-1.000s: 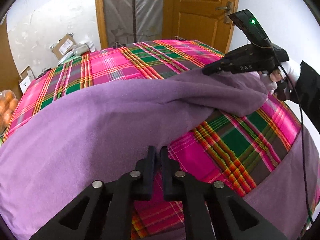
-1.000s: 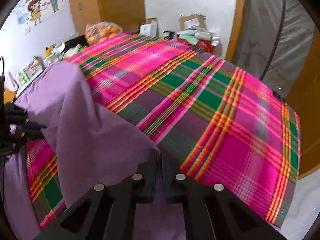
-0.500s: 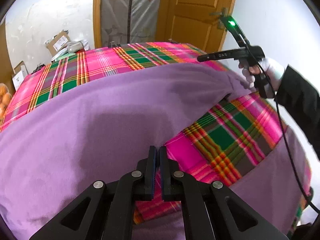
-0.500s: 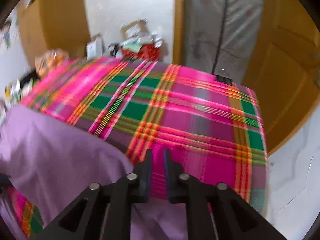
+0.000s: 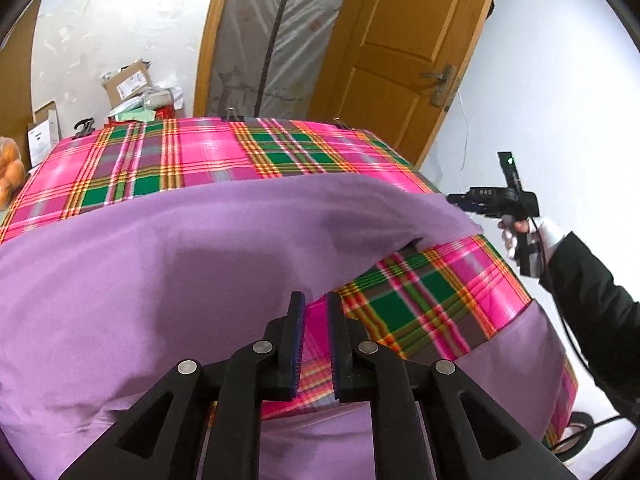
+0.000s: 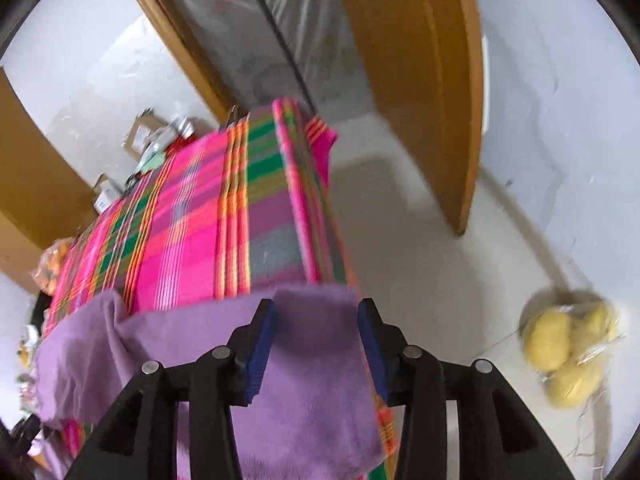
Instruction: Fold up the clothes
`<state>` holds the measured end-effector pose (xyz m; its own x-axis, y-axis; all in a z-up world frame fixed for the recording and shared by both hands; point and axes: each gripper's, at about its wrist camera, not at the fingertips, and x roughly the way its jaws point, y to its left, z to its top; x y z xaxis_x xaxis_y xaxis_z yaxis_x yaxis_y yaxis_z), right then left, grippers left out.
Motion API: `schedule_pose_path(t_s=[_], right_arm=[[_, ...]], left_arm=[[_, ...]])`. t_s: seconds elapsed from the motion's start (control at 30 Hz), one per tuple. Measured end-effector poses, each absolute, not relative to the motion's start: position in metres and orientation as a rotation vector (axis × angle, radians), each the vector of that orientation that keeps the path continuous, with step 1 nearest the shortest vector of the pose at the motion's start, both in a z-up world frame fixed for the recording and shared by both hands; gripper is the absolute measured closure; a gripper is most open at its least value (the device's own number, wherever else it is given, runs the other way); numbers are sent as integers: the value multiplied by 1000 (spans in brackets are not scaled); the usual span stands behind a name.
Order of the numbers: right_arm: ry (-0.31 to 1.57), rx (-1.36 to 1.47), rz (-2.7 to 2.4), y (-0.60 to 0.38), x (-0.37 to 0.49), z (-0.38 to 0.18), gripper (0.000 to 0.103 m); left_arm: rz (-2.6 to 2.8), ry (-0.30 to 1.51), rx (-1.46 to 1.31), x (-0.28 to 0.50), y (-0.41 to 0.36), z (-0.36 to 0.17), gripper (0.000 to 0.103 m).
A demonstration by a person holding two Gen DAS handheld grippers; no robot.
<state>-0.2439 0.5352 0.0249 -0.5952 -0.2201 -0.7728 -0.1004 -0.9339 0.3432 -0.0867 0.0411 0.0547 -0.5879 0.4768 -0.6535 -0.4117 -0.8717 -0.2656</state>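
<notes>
A large purple cloth [image 5: 168, 264] lies across the table's pink and green plaid cover [image 5: 192, 156], its upper layer folded over toward the far side. My left gripper [image 5: 316, 304] hovers at the fold's near edge, narrowly open, with plaid showing between its fingers. In the left wrist view my right gripper [image 5: 460, 200] sits just off the cloth's right corner, held by a gloved hand [image 5: 548, 232]. In the right wrist view my right gripper [image 6: 316, 308] is wide open over the purple cloth [image 6: 312, 368] at the table's corner, gripping nothing.
The table's right edge drops to a pale floor [image 6: 420, 248]. A wooden door [image 5: 400, 52] and a plastic-covered wardrobe [image 5: 272, 40] stand behind. Cardboard boxes [image 5: 128, 80] are stacked at the back left. A bag of yellow fruit [image 6: 568, 356] lies on the floor.
The cloth's lifted edge was carried further across the table and laid down. My right gripper opened wide and pulled back past the right edge. My left gripper's fingers parted slightly.
</notes>
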Motion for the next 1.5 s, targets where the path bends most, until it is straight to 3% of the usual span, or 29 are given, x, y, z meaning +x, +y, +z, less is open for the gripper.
schedule_pose_path(t_s=[0.07,0.2,0.57,0.63,0.73,0.9,1.0,1.23,1.27,1.37,1.4,1.5], right_arm=[[-567,1380,-2657,536,-243,22,66],[-579,1356,-2651,539,-243,25,99],[-458,1270,-2887,538,-270,61,97],[-469,1285,-2911,539,-269,57,88],[-548,1284,-2909,546,-257,50,75],[-835,1366,-2789,570,-230,22,68],[-990,1365,-2676,573,-216,9,67],[-1117,1383,-2523,555,-212,-1,66],[-1134,1383,-2517,554,-212,-1,66],[-1099,1362,-2557,551,-213,6,85],[-1069,1350,-2583,550,-213,11,96],[-1033,1274,-2633,550,-211,26,97]], left_arm=[[2417,-106,-1034,-85,46,55,91],[2422,-102,-1039,-84,46,55,91],[2458,-98,-1069,-99,48,50,91],[2461,-102,-1077,-101,47,48,91],[2463,-115,-1086,-101,43,46,91],[2468,-126,-1092,-99,40,45,91],[2474,-130,-1090,-96,38,46,89],[2490,-137,-1096,-96,36,47,82],[2491,-134,-1096,-96,37,47,80],[2485,-111,-1109,-100,39,44,79],[2483,-107,-1115,-102,40,43,79],[2472,-103,-1149,-111,43,34,79]])
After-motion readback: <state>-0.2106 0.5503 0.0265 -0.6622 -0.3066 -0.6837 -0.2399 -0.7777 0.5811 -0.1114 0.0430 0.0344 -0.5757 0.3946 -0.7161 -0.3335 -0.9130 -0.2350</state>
